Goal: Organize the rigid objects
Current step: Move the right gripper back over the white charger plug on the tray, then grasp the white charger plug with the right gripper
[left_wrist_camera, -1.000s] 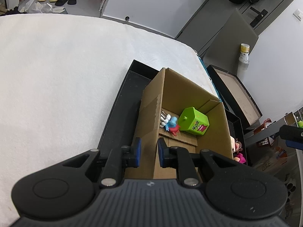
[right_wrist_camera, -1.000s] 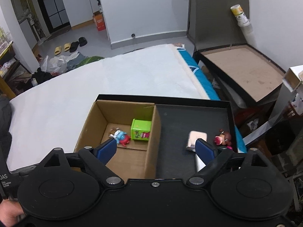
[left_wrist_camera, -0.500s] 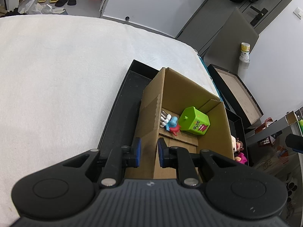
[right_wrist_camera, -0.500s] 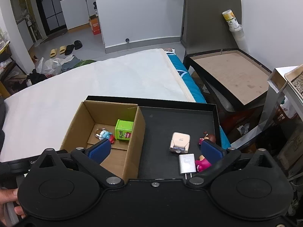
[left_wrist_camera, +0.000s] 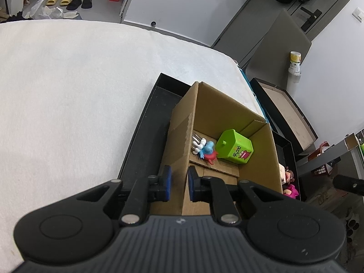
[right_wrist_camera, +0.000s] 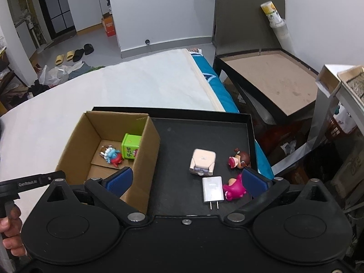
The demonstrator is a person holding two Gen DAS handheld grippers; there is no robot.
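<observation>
Right wrist view: a white mattress is seen bearing a black tray, in whose left part a cardboard box stands. A green cube and a blue-and-red figurine lie inside the box. On the tray floor a beige case, a white charger, a pink toy and a brown-haired doll are spread. The right gripper is held fully open above them, empty. The box's near wall is clamped by the left gripper.

Green cube in cardboard box; charger outside.
</observation>
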